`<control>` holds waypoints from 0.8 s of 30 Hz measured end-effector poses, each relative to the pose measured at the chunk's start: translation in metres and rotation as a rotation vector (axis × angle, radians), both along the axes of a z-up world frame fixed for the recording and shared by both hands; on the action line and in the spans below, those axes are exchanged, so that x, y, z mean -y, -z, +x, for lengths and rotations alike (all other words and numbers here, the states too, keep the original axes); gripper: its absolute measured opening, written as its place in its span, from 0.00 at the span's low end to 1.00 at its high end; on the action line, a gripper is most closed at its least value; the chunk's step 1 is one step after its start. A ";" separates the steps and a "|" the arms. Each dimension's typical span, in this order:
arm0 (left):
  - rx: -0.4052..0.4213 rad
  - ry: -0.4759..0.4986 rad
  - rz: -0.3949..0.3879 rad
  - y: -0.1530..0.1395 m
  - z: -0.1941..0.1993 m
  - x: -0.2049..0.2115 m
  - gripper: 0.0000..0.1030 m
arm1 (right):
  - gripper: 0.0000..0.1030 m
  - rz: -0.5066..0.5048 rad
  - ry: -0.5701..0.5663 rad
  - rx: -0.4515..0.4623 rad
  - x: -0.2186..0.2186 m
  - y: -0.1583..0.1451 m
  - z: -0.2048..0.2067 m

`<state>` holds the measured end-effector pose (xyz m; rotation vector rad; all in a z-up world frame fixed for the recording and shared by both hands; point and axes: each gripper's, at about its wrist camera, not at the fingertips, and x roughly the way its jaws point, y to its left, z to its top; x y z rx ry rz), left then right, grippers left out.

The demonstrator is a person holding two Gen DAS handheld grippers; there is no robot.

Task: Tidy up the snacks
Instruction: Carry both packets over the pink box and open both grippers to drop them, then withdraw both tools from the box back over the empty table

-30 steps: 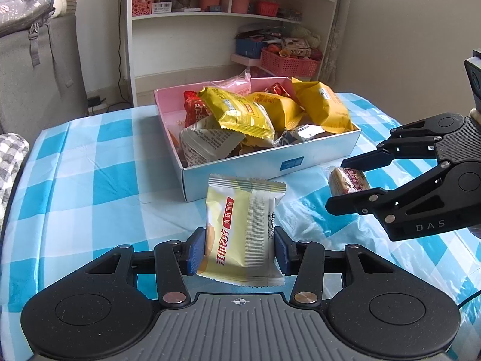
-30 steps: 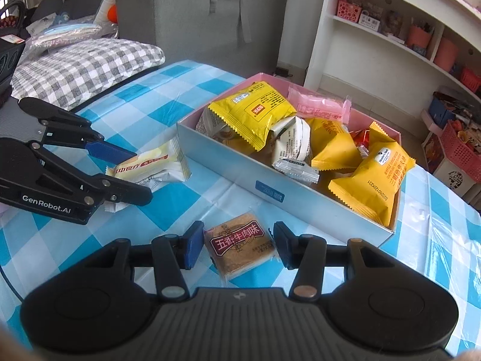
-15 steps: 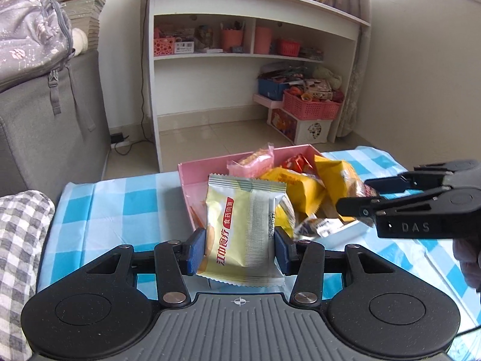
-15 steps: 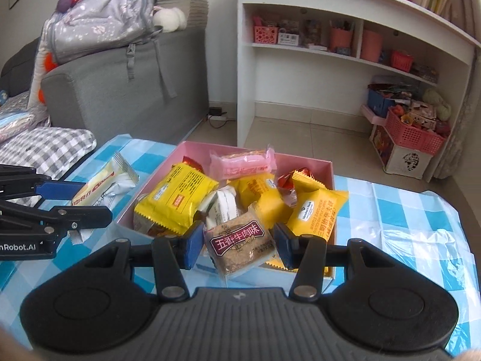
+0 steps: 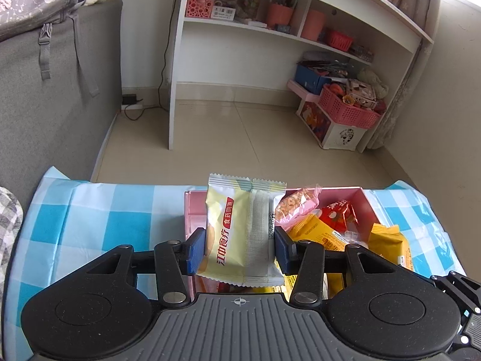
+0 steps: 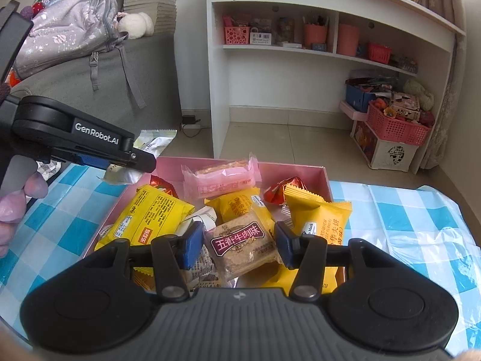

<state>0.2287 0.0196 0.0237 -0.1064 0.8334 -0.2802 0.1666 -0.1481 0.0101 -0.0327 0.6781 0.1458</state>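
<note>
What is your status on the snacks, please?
Left gripper shut on pale yellow packet. Right gripper shut on brown cake. Both above pink box, already crowded. Nothing blocking.

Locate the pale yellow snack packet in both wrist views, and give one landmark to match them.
Left wrist: pale yellow snack packet stands at centre, gripped in the left tongs.
Right wrist: same packet is at upper left, partly hidden behind the left tongs.
Shared landmark: pink box of snacks.

Pink box [image 5: 365, 201]: near wall and front contents hidden behind left gripper [image 5: 239, 248] and its pale packet [image 5: 240, 231]. Right gripper [image 5: 460, 297] beside the box cut off by frame edge.
</note>
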 end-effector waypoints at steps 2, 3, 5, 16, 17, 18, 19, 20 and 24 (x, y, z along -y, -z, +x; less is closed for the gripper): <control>-0.015 0.012 0.030 0.004 0.006 0.006 0.45 | 0.47 0.001 -0.001 0.000 0.000 0.001 0.000; -0.022 0.017 0.046 0.006 0.009 0.008 0.46 | 0.49 0.002 -0.002 0.004 0.000 0.000 0.000; -0.025 0.013 0.061 0.009 0.012 0.011 0.49 | 0.58 0.010 -0.008 0.010 0.002 -0.001 -0.002; 0.001 0.005 0.063 -0.002 0.004 0.009 0.76 | 0.71 0.046 0.007 0.042 0.009 -0.012 -0.007; 0.003 0.007 0.067 -0.004 0.003 0.009 0.76 | 0.71 0.048 0.007 0.043 0.009 -0.013 -0.007; 0.006 0.011 0.071 -0.005 0.001 0.009 0.76 | 0.72 0.048 0.008 0.045 0.009 -0.014 -0.007; 0.009 0.015 0.077 -0.006 -0.001 0.009 0.76 | 0.72 0.049 0.010 0.046 0.010 -0.014 -0.008; 0.011 0.015 0.082 -0.007 -0.003 0.009 0.76 | 0.73 0.051 0.012 0.045 0.010 -0.015 -0.008; 0.010 0.018 0.079 -0.011 -0.016 0.006 0.77 | 0.74 0.053 0.017 0.036 0.013 -0.016 -0.010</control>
